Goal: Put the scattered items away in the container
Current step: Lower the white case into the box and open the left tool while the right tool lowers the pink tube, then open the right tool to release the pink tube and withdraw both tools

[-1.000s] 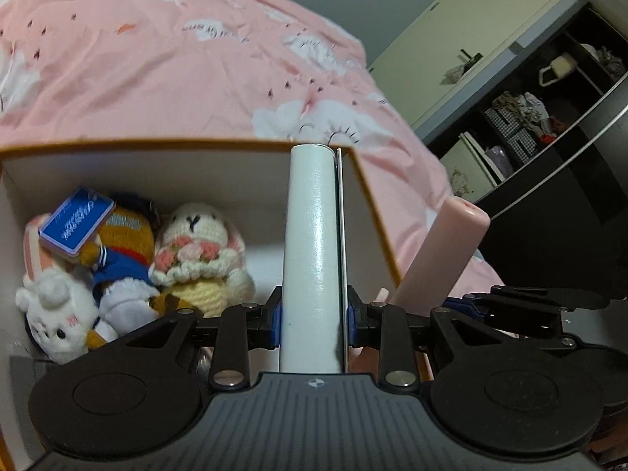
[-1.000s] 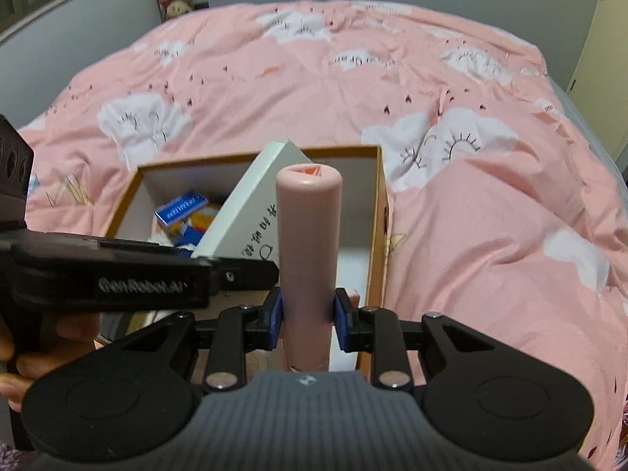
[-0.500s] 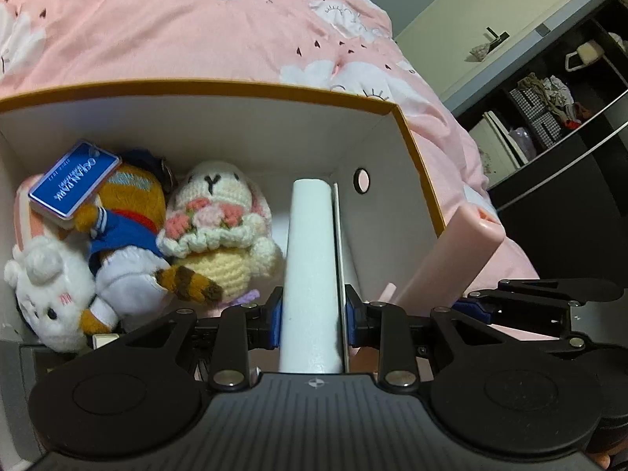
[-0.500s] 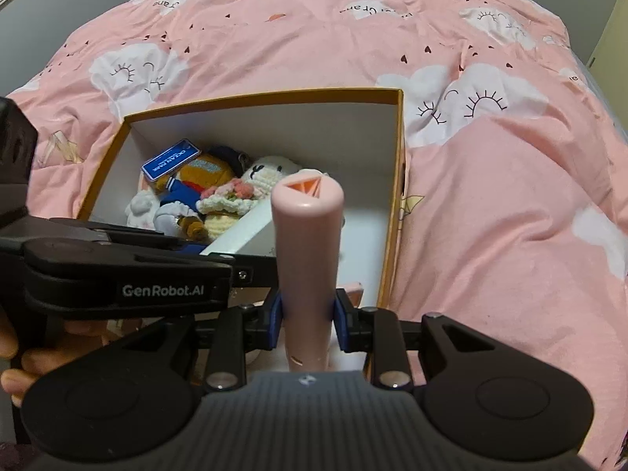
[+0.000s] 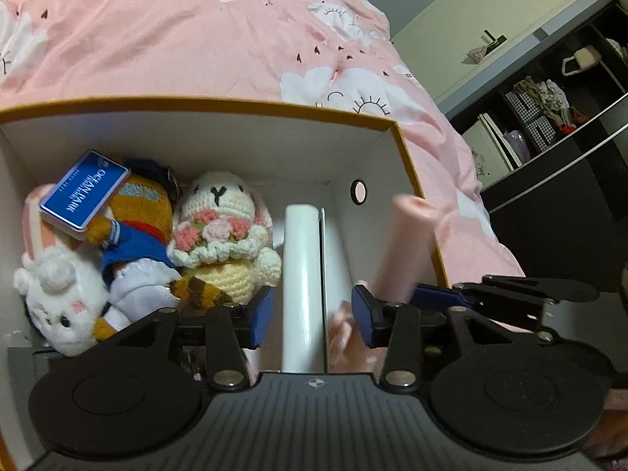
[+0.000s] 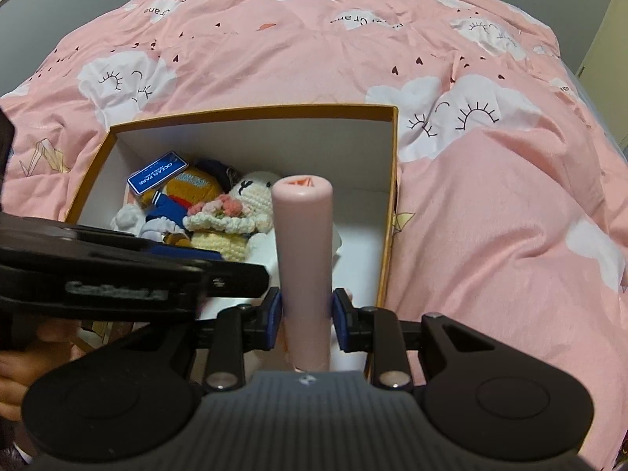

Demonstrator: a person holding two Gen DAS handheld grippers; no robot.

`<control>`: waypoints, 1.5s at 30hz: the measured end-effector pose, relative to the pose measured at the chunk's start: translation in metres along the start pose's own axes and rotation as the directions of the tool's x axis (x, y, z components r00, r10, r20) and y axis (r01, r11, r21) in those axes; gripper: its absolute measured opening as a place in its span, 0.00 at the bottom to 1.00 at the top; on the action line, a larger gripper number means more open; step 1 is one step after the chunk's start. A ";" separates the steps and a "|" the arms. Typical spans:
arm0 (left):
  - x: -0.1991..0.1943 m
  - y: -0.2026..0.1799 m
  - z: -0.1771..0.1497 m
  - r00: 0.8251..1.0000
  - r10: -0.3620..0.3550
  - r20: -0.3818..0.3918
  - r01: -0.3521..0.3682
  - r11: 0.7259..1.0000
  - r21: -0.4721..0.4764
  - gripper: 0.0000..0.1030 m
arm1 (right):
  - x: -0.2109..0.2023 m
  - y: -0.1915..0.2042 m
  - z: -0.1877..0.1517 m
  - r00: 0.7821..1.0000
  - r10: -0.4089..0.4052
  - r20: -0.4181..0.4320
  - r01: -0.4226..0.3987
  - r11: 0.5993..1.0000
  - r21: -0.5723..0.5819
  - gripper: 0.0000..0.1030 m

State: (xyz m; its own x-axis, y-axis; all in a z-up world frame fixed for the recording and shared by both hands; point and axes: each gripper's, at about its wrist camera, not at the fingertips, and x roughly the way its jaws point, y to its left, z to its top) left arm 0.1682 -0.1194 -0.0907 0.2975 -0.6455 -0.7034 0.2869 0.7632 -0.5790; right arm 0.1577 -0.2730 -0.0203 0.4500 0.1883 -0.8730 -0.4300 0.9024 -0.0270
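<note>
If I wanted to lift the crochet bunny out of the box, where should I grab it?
Probably pinch the crochet bunny across its round head, coming straight down from above. It sits upright in the box, wedged between the orange plush and the white book, so only its top is free.

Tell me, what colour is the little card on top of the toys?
Blue with white lettering: the card, clearest in the left wrist view.

Left hand-held gripper [image 5: 312,312]: matte black body, ribbed grey top plate with a small round emblem, two round black discs, silver screws on black linkage bars, blue finger pads [image 5: 263,316]. Right hand-held gripper [image 6: 307,312]: same build. White lettering, blurred, on the left unit's black side.
</note>
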 end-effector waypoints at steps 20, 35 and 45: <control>-0.024 -0.019 -0.008 0.993 0.109 0.035 -0.112 0.988 0.107 0.45 | -0.008 -0.001 -0.013 1.000 0.001 0.025 -0.004 0.997 0.081 0.29; -0.064 -0.027 -0.019 0.959 0.246 0.142 -0.268 0.949 0.164 0.51 | -0.043 0.019 -0.039 0.982 -0.051 0.182 0.029 0.992 0.122 0.75; -0.115 -0.041 -0.042 0.862 0.352 0.365 -0.443 0.873 0.203 0.66 | -0.082 0.039 -0.049 0.912 -0.098 0.399 0.022 0.982 0.190 0.86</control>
State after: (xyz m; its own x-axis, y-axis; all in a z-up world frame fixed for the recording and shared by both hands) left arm 0.0843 -0.0750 -0.0033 0.6897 -0.2982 -0.6598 0.3036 0.9464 -0.1103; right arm 0.0657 -0.2717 0.0270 0.7647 0.2383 -0.5987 -0.2634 0.9635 0.0471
